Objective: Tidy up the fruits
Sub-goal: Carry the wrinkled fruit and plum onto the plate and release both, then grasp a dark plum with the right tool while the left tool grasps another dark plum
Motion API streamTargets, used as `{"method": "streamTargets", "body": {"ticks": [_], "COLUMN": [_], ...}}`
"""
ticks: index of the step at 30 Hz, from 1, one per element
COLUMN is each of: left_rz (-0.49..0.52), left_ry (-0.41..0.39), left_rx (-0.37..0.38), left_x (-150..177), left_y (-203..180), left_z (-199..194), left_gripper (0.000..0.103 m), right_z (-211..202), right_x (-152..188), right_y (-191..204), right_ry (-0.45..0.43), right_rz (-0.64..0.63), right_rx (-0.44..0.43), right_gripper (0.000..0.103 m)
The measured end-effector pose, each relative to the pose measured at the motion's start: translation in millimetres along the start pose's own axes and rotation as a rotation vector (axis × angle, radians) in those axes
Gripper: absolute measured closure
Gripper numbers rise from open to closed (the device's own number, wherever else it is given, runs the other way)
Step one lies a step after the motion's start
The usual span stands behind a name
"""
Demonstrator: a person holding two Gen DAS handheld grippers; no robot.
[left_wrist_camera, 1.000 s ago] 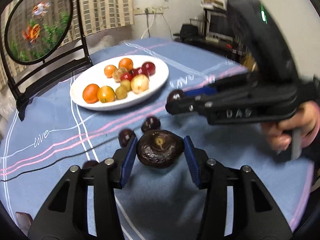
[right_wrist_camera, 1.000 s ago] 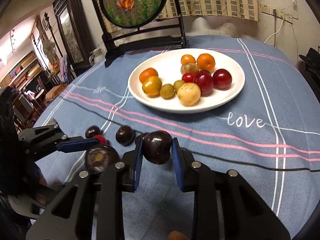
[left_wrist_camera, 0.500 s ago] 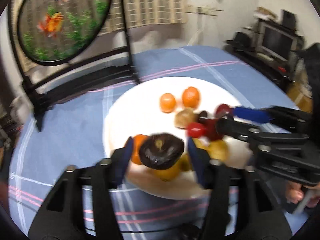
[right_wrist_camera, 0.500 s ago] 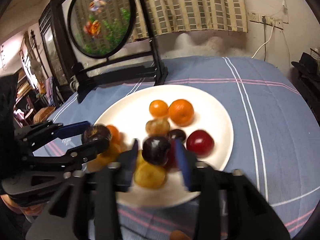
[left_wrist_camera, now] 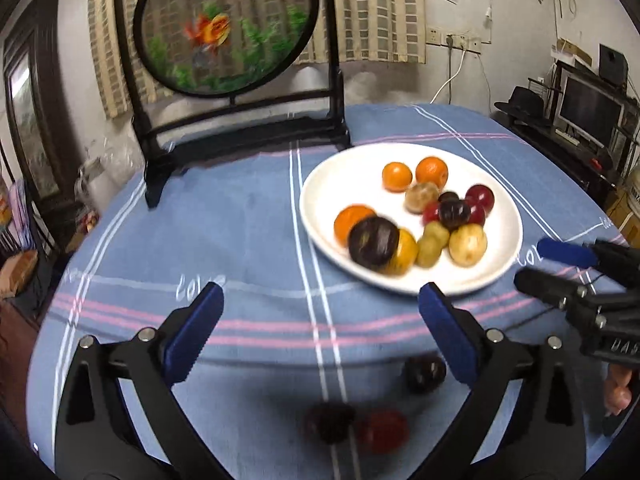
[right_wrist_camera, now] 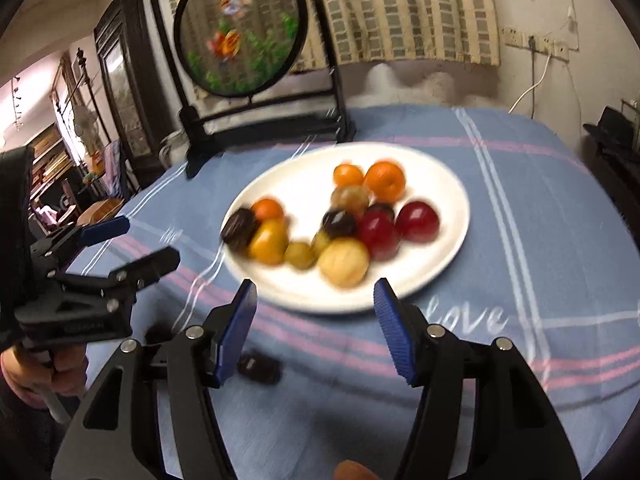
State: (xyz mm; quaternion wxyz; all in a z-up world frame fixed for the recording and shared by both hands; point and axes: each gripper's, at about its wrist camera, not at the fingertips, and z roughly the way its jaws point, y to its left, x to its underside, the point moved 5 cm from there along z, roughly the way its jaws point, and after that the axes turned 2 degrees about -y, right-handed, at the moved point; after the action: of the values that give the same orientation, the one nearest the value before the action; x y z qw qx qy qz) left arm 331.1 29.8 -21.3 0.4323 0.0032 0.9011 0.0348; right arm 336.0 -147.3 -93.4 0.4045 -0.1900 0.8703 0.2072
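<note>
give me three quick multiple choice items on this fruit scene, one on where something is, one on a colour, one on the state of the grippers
1. Where does the large wrinkled dark fruit lie?
A. on the white plate
B. between the left gripper's pads
C. on the cloth by the screen stand

2. What colour is the tablecloth?
A. green
B. blue with pink and white stripes
C. plain red

3. How do the left gripper and right gripper stand?
A. both shut on fruit
B. only the left open
C. both open and empty

Answers: 1 A, it rests against the orange fruit at the plate's near-left edge. 2 B, the stripes cross blue fabric. 3 C, only cloth and plate show between each pair of pads.
</note>
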Motion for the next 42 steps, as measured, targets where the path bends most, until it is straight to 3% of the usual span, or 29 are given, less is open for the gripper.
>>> {"method": "streamTargets", "body": {"ticks": [9,15,22,29,32,36,38,40,41,42], "left_rz": [-0.101,-0.206,-0.227,-0.242,-0.242,-0.235,-0.233,-0.216,-0.214,-0.213], "left_ry": [0.036,0.043,0.029,0.035,0.043,0.054,0.052,0.071,0.088,0.103], "left_rx": [-0.050,-0.045,-0.047,-0.050,-0.053,-0.048,-0.026,0.064,0.123,0.168], "left_x": [27,29,29,30,32,33,34,37,39,41], "left_y": [44,69,76,80,79,79,79,73,70,67], "left_z": [-5,-11,-17,-16,-14,-12,-13,-11,-9,-8], "left_gripper": [0.003,0.003,0.003,0.003,0.003,0.003,0.004,0.005,0.010,0.027], "right_z": [13,19,32,44,43,28,20,15,14,15], "right_x": [35,40,41,41,41,35,30,29,30,32], "right_y": [31,36,44,49,49,35,27,23,23,24], "right_ry": [0.097,0.120,0.143,0.178,0.178,0.144,0.136,0.131,0.132,0.139], "right_rz": [-0.140,-0.177,-0.214,-0.234,-0.236,-0.156,-0.086,-0.058,-0.059,-0.061], "right_rx": [0.039,0.042,0.046,0.057,0.061,0.051,0.021,0.010,0.014,0.015], "right_gripper": [0.042,0.043,0.045,0.059,0.073,0.074,0.073,0.073,0.073,0.073]}}
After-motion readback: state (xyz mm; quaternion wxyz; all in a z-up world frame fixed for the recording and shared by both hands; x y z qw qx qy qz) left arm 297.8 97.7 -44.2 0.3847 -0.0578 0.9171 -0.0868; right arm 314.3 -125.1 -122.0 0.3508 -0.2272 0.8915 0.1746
